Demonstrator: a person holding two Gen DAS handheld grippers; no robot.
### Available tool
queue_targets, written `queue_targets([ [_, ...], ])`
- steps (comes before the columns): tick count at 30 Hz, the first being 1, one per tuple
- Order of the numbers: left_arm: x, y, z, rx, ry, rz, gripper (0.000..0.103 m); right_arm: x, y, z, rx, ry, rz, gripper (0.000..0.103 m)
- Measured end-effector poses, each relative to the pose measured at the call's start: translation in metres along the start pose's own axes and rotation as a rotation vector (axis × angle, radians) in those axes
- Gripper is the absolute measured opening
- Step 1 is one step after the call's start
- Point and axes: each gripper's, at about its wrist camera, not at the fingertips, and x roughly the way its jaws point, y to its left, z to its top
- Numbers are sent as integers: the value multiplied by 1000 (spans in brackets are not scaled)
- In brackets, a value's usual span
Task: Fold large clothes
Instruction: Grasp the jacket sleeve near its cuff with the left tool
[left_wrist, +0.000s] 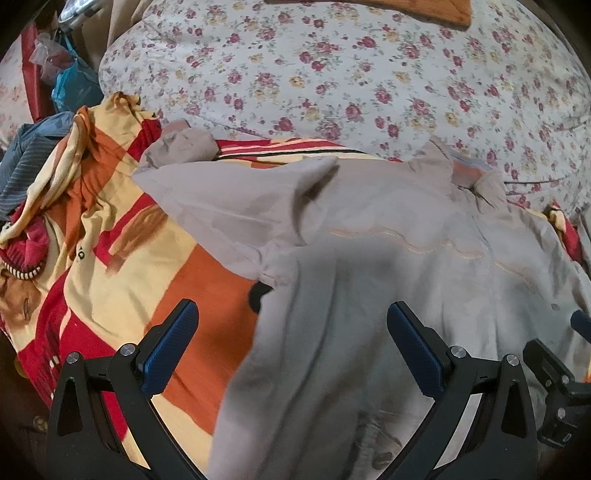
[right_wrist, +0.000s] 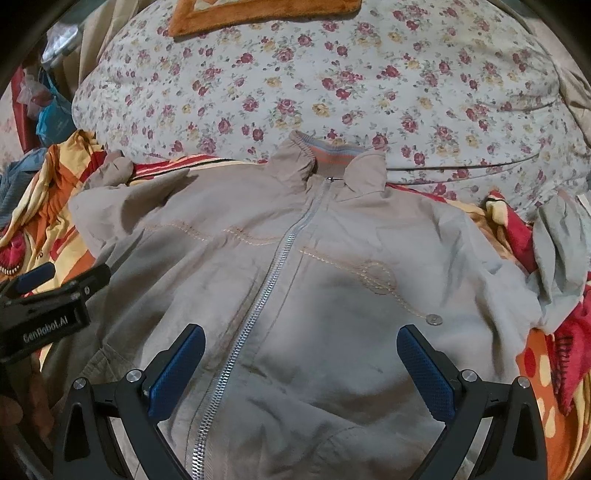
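Observation:
A beige zip-up jacket (right_wrist: 332, 266) lies front up on a bed, collar far, silver zipper (right_wrist: 266, 288) shut down its middle. It also shows in the left wrist view (left_wrist: 369, 258), its left sleeve (left_wrist: 229, 199) spread outward. My left gripper (left_wrist: 291, 321) is open above the jacket's left side edge, holding nothing. My right gripper (right_wrist: 301, 343) is open above the jacket's lower chest, holding nothing. The left gripper's body (right_wrist: 44, 302) shows at the left of the right wrist view.
A red, orange and yellow blanket (left_wrist: 129, 266) lies under the jacket. A floral quilt (right_wrist: 332, 81) is bunched behind the collar. An orange mat (right_wrist: 258, 14) lies at the far edge. Bunched clothes (left_wrist: 26, 173) sit at far left.

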Motion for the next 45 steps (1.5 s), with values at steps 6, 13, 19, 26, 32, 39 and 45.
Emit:
queue_targets([
  [6, 8, 15, 9, -10, -3, 34, 102, 4, 2, 0, -2, 6, 6, 103],
  [13, 15, 33, 21, -24, -3, 60, 102, 8, 5, 1, -7, 13, 15, 103],
  [19, 23, 62, 38, -67, -4, 63, 102, 11, 5, 0, -7, 22, 20, 103],
  [26, 45, 126, 77, -210, -26, 68, 102, 10, 2, -2, -1, 30, 30, 103],
  [32, 87, 184, 120, -349, -21, 64, 102, 14, 3, -2, -7, 44, 46, 103],
  [39, 150, 230, 151, -496, 12, 46, 102, 23, -1, -2, -7, 68, 50, 103],
  [45, 196, 244, 165, -547, 58, -61, 69, 32, -9, -1, 12, 85, 52, 103],
])
